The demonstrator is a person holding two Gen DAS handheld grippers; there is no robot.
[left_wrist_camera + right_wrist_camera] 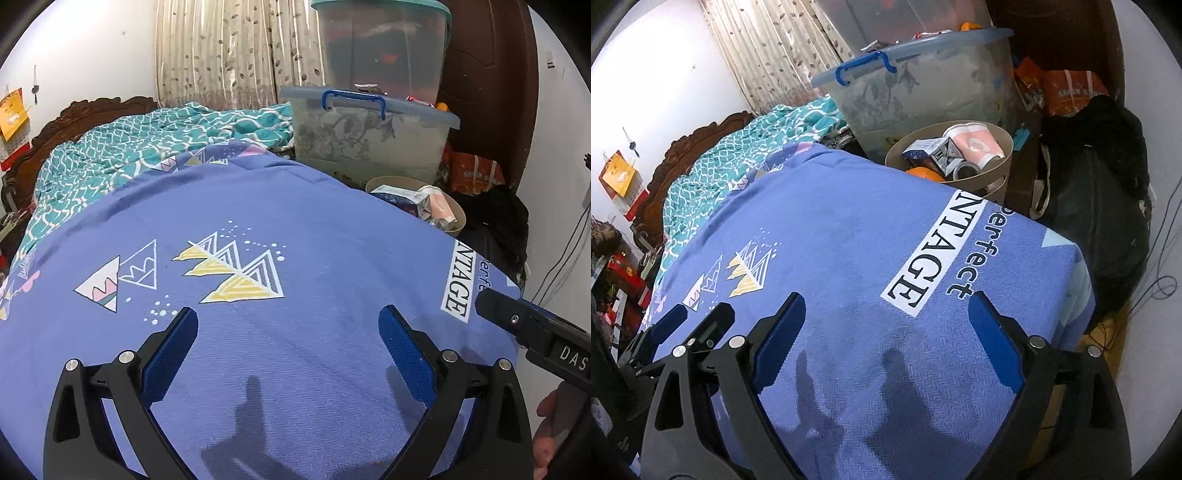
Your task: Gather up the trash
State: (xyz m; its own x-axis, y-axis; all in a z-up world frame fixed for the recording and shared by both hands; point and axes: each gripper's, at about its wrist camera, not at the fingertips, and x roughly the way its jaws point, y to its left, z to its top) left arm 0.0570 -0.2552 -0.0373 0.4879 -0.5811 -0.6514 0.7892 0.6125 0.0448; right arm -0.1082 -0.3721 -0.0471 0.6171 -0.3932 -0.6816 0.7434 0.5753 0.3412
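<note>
A round beige bin (pixel 997 173) stands beside the bed's far right corner; it holds a pink-and-white paper cup (pixel 975 146), a small carton (pixel 923 149), a tape roll and an orange. The bin also shows in the left wrist view (pixel 458 218). My left gripper (pixel 288 317) is open and empty, low over the blue bedsheet (pixel 295 206). My right gripper (pixel 886 306) is open and empty over the sheet's "perfect VINTAGE" print (pixel 923 251). The right gripper's body shows at the right edge of the left wrist view (pixel 524 321); the left one shows at the lower left of the right wrist view (pixel 683 325).
A clear lidded box with blue handle (pixel 916 85) stands behind the bin, a bigger teal-lidded tub (pixel 384 44) behind it. A teal quilt (pixel 140 147) lies at the bed's head. Black bags (pixel 1100 206) and cables sit right of the bed.
</note>
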